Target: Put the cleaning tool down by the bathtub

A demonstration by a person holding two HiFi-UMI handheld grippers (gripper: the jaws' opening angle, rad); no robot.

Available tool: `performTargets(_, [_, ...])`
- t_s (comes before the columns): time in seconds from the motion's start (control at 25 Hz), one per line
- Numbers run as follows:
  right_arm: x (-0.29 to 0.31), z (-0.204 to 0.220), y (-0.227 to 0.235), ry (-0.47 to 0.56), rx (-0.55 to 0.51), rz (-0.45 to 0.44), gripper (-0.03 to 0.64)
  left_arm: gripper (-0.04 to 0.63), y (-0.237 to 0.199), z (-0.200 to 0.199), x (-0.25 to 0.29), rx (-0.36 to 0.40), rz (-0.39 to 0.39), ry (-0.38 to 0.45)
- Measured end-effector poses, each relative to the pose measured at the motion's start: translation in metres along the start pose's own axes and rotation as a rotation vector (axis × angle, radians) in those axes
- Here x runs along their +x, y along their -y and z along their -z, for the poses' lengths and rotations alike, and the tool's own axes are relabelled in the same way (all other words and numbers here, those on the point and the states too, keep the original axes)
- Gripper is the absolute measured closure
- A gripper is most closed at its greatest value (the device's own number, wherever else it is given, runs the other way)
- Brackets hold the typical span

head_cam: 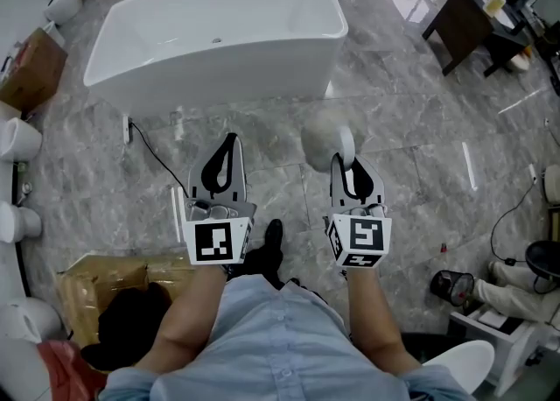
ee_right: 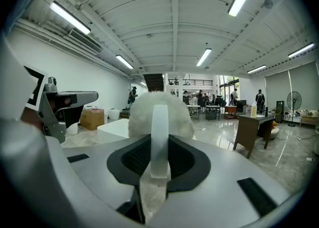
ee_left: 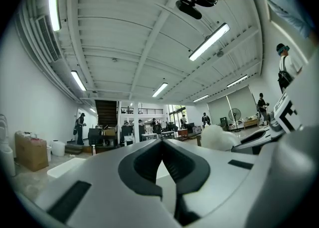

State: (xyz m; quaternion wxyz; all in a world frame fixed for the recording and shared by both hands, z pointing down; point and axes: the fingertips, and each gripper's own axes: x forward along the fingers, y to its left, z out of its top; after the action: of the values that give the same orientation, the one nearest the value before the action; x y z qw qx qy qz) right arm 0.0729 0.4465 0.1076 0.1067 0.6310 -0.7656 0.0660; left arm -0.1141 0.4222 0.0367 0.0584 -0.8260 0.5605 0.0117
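- A person stood on a grey marble floor (head_cam: 402,128), seen from above. Both arms reached forward, a two-jaw gripper in each hand.
- A white freestanding bathtub (head_cam: 219,36) lay ahead of the person, with bare floor between its near side and the grippers.
- The right gripper (head_cam: 346,159) was clamped on the cleaning tool (head_cam: 322,138), a duster-like tool with a fluffy white head.
- In the right gripper view, the tool's pale, flat handle (ee_right: 160,137) ran upright between the dark pads. The fluffy head (ee_right: 160,112) stood just past the jaw tips.
- The tool appeared to be carried in the air, clear of the floor. It was near the tub's front right corner and apart from it.
- The left gripper (head_cam: 230,140) had its jaws brought together with nothing between them, as the left gripper view (ee_left: 162,146) showed. It hung level beside the right one and seemed to have no part in the carry.
- Judged from this, the pick-up was done and the tool was on its way to the tub.
- Left to do: bring the tool close to the tub's side, lower it to the floor, open the right jaws and draw the gripper away.
- The floor along the tub's near side looked free for this, apart from a thin dark cable (head_cam: 157,156) towards the left.
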Motion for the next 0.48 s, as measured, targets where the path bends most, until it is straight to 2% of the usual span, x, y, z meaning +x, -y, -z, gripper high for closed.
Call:
performTargets(0.2, [0.057,-0.024,-0.002,0.014,-0.022,-0.002,0.525,0.580,-0.037,0.002,0.048,0.034,0.001,0.013])
performTargets(0.48, [0.102,-0.055,-0.003,0.044,-0.056,-0.004,0.525,0.580,-0.067,-0.005,0.091,0.021,-0.014,0.046])
